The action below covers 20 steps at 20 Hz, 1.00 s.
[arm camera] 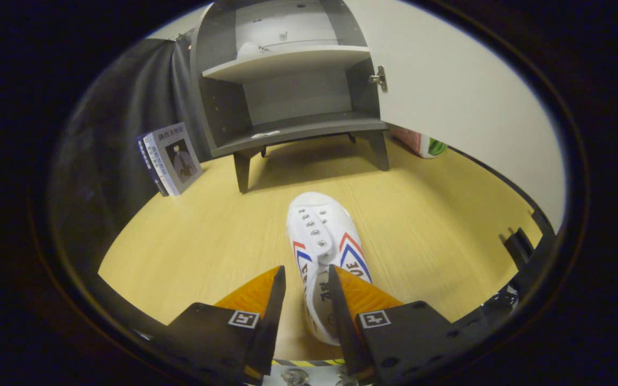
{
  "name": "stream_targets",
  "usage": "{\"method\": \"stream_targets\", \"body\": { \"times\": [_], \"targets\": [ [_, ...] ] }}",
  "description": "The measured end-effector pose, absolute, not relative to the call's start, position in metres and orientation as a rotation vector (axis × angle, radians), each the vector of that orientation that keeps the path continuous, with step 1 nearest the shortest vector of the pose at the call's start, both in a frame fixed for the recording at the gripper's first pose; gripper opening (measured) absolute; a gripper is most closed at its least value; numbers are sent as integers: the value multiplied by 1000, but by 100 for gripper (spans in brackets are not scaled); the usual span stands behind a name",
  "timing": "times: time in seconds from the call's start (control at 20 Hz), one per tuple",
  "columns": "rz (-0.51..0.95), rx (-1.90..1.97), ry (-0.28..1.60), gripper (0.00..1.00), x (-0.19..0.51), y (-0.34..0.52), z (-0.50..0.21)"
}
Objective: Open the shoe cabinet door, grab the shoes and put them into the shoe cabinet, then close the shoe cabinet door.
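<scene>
**Shoe waiting in front of the open cabinet**

A wooden table (191, 241) spreads wide. At twelve o'clock stands the grey shoe cabinet (287, 86), its white door (459, 96) swung open toward two o'clock. A book (172, 158) leans at ten o'clock. Just ahead of the fingers lies a white canvas shoe (322, 241), heel nearest, toe toward the cabinet. The gripper (307, 279) is spread apart, straddling the heel without pressing. The shoe looks light and soft; pinching the firmer heel collar seems best.
</scene>
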<state>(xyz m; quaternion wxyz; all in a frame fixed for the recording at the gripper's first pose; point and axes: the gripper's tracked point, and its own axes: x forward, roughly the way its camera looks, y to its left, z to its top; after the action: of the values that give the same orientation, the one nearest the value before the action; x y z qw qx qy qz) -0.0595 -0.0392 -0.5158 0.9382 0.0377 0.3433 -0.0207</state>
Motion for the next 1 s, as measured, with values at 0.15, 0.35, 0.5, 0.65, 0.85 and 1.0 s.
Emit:
{"method": "stream_targets", "body": {
  "times": [0.15, 0.35, 0.5, 0.65, 0.85, 1.0],
  "targets": [
    [-35, 22, 754, 53, -54, -36, -528],
    [-27, 17, 717, 52, -38, -31, -527],
    [-28, -11, 674, 50, -34, -34, -528],
    [-30, -49, 636, 34, -33, -37, -525],
    [4, -53, 633, 11, -33, -36, -526],
    [14, -52, 661, 4, -31, -32, -527]
  ]
}}
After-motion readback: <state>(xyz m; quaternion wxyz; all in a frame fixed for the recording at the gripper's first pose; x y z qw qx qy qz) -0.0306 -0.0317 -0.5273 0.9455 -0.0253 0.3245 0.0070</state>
